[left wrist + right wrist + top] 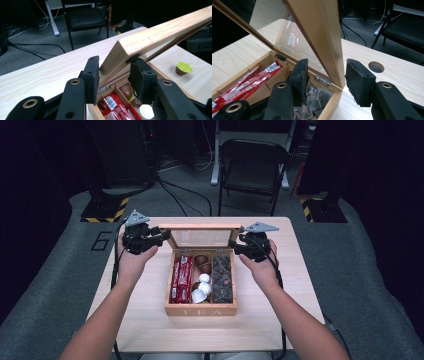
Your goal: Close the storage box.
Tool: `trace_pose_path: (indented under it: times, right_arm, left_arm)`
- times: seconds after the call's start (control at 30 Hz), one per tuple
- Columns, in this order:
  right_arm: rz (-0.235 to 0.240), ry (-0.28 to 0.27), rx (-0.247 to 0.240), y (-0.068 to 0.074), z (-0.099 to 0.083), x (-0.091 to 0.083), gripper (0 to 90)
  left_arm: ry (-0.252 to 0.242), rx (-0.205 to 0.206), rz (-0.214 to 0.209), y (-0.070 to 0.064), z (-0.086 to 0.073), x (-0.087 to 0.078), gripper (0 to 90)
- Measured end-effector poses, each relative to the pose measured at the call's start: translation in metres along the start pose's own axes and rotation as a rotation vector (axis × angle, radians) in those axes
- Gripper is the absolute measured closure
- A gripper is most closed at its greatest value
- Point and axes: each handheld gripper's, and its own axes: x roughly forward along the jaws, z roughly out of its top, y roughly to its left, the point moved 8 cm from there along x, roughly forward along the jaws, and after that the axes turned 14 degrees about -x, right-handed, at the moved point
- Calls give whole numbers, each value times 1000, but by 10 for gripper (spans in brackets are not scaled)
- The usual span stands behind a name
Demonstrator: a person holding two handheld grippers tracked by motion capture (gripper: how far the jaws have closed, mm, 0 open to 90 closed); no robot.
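Two tools flank a wooden tea box (201,310) on the pale counter (140,320). Between them stands the box's glass-paned lid (201,238), raised and tilted back. The left tool (161,235) straddles the lid's left edge with jaws spread; the right tool (235,246) straddles its right edge, also spread, neither jaw clearly pressing the wood. Below the tools lie red packets (181,279), capsules (202,287) and dark sachets (222,277). A green-topped capsule (183,68) sits beyond the left tool.
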Motion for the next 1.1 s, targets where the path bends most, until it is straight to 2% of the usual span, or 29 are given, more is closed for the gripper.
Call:
trace_pose_path:
  times: [0.13, 0.23, 0.37, 0.47, 0.73, 0.93, 1.1]
  right_arm:
    - [11, -23, 0, 5, 3, -9, 525]
    - [13, -30, -26, 9, 3, -15, 525]
    - [31, -39, -21, 14, 1, -21, 525]
    - [49, -48, 1, 19, -1, -25, 520]
    - [32, -51, -50, 26, -6, -33, 497]
    - [61, -60, -25, 32, -12, -36, 502]
    - [64, -62, -38, 38, -15, -39, 499]
  left_arm:
    - [11, 5, -11, -4, -8, -3, 567]
    - [14, 17, -8, -6, -12, -5, 556]
    - [14, 21, -15, -8, -19, -8, 553]
    - [18, 20, -23, -9, -25, -10, 545]
    - [30, 20, -39, -10, -43, -13, 528]
    - [35, 24, -43, -12, -52, -15, 520]
    - [48, 32, -48, -12, -61, -18, 514]
